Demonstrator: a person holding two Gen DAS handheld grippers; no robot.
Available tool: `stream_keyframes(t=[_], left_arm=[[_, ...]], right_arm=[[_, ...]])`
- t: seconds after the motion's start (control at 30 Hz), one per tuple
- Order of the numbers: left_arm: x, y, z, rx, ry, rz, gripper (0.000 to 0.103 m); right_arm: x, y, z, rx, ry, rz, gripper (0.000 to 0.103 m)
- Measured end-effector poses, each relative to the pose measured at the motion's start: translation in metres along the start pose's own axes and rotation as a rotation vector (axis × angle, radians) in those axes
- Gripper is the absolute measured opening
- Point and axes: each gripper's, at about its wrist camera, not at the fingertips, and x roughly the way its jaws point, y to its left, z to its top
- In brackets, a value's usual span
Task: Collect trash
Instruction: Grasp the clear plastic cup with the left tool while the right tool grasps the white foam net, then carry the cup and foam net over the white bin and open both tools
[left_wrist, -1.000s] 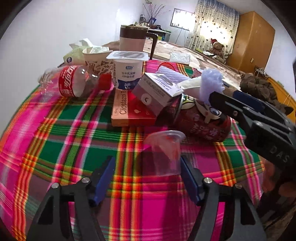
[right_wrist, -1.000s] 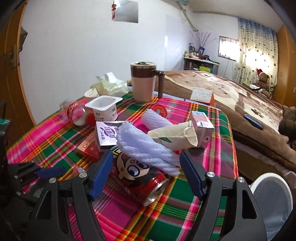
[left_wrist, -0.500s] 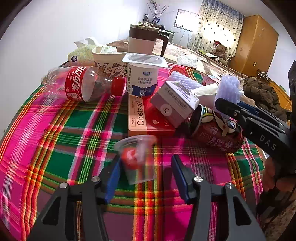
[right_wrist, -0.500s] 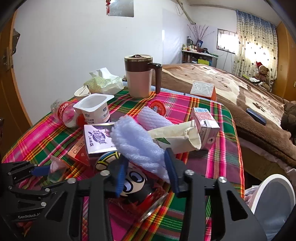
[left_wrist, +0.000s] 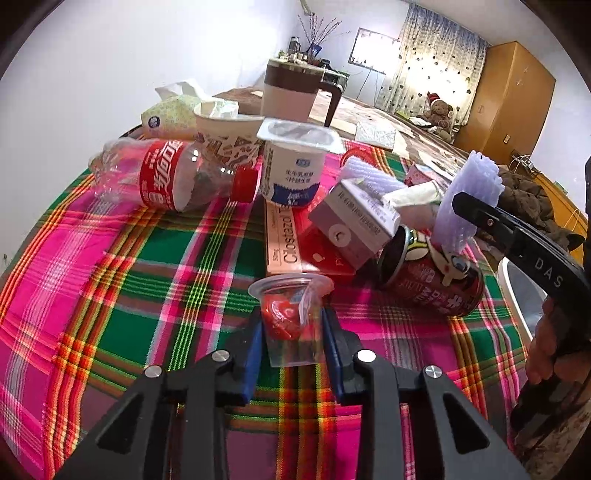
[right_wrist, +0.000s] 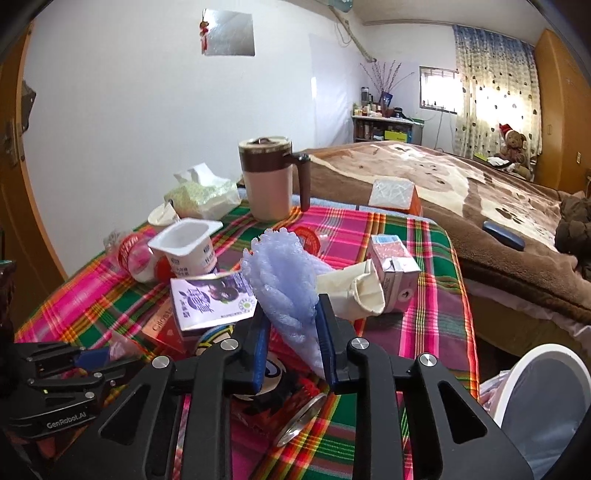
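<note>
My left gripper (left_wrist: 291, 328) is shut on a small clear plastic cup (left_wrist: 291, 317) with a red wrapper inside, just above the plaid tablecloth (left_wrist: 129, 280). My right gripper (right_wrist: 291, 332) is shut on a pale purple foam fruit net (right_wrist: 288, 288) and holds it above a red drink can (left_wrist: 432, 280). It also shows in the left wrist view (left_wrist: 465, 206), with the foam net (left_wrist: 469, 192) sticking up. More trash lies around: a cola bottle (left_wrist: 166, 177), a yogurt cup (left_wrist: 295, 166), a purple milk carton (right_wrist: 210, 299), a red medicine box (left_wrist: 288, 243), a pink carton (right_wrist: 391, 266).
A brown-lidded mug (right_wrist: 269, 177), a tissue pack (right_wrist: 199, 195) and a paper cup (left_wrist: 225, 133) stand at the table's far side. A white bin (right_wrist: 543, 402) sits low at the right, beside the bed (right_wrist: 480, 206). A beige paper bag (right_wrist: 354, 291) lies mid-table.
Both grippers closed: the left onto the clear cup, the right onto the foam net. The right gripper lifted the net up off the can.
</note>
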Motion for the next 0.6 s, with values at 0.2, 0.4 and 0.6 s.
stream_keyframes(t=[0.2,0.4,0.6], left_arm=[[-0.017,-0.009,0.010,0.020,-0.039,-0.019,0.032],[-0.032,-0.030,0.025,0.061,-0.081,-0.061,0.032],[-0.032,-0.060,0.038,0.110,-0.092,-0.107,0.032]], right_arm=[[-0.014,-0.008,0.005,0.056,-0.036,0.020,0.025],[-0.032,-0.023,0.006,0.123,-0.062,0.027,0.025],[-0.053,-0.045,0.000,0.182,-0.077,0.022,0.025]])
